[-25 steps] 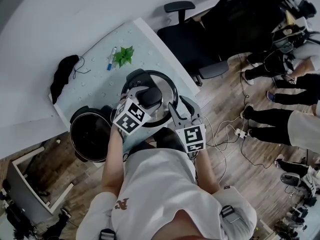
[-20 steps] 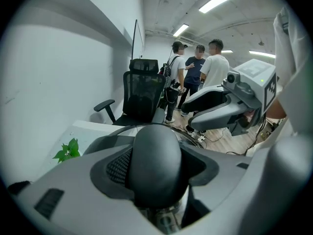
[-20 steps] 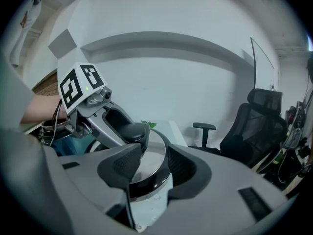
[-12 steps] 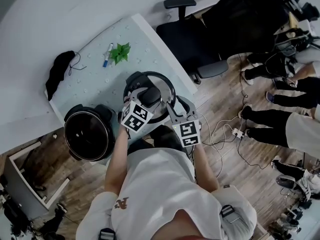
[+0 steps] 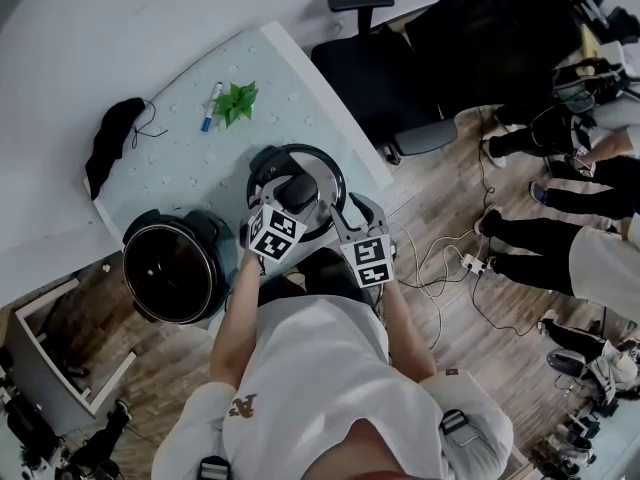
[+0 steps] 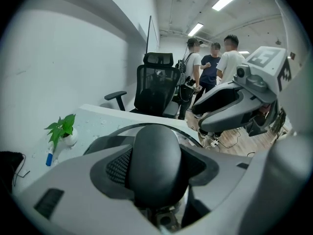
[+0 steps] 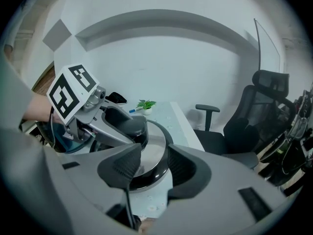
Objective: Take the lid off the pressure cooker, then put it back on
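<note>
The pressure cooker lid (image 5: 318, 168), shiny with a dark rim and a black handle (image 6: 155, 163), is off the pot and low over the pale table's (image 5: 170, 163) near right part. My left gripper (image 5: 292, 200) is shut on that handle, its jaws wrapped round it in the left gripper view. The open pot (image 5: 172, 265), dark inside, stands at the table's near left corner. My right gripper (image 7: 149, 168) is open beside the lid's (image 7: 154, 148) near rim, nothing between its pads. I cannot tell whether the lid touches the table.
A small green plant (image 5: 236, 101), a blue pen (image 5: 207, 116) and a black cloth (image 5: 105, 148) lie on the far part of the table. A black office chair (image 5: 385, 78) stands to the right. People (image 5: 585, 233) and cables (image 5: 450, 258) occupy the wooden floor on the right.
The lid stays in the left gripper, almost where it was. The right gripper has drawn a little closer to the lid's rim. The head view has shifted slightly.
</note>
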A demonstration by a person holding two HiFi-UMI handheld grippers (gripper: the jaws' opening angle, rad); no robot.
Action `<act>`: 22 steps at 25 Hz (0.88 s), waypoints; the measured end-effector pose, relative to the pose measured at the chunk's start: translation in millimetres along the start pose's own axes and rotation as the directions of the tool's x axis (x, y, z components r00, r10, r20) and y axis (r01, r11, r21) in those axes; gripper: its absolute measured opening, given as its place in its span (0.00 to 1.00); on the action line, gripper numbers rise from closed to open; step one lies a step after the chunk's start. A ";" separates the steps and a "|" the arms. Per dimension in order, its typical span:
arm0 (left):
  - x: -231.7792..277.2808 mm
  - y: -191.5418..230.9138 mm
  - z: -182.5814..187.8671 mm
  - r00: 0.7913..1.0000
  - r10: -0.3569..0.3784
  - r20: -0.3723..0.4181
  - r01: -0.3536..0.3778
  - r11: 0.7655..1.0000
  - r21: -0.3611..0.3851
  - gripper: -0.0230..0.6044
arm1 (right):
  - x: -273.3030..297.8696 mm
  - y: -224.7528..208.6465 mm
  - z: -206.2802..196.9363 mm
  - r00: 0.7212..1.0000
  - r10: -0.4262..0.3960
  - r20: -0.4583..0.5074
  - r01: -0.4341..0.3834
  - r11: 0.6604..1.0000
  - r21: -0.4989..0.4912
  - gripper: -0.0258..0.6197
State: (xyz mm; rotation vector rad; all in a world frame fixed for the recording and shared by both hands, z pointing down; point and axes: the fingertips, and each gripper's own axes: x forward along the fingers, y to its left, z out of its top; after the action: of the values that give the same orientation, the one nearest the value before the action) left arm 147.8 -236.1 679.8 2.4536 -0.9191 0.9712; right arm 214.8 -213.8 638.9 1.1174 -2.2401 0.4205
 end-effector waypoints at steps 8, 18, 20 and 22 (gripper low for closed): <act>14.7 3.5 -16.8 0.999 0.018 -0.028 -0.018 1.000 -0.002 0.47 | 6.6 0.3 -12.3 0.999 -0.003 -0.033 0.004 1.000 0.018 0.31; 19.9 3.2 -24.5 0.998 0.050 -0.038 -0.050 0.999 0.000 0.48 | 3.5 2.7 -18.9 0.999 -0.022 -0.045 0.023 0.999 0.035 0.31; 16.3 4.9 -23.2 0.997 0.068 -0.040 -0.069 0.998 -0.009 0.50 | 2.7 5.8 -18.4 0.999 -0.024 -0.043 0.026 0.999 0.038 0.31; 10.2 6.0 -20.5 0.997 0.078 -0.031 -0.079 0.996 -0.029 0.51 | 1.5 9.0 -17.8 0.999 -0.027 -0.039 0.028 0.999 0.041 0.31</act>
State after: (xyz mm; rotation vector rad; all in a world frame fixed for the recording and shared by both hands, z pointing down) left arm 139.5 -234.3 701.9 2.3879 -1.0192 1.0091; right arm 213.4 -200.2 653.5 1.1505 -2.1891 0.4752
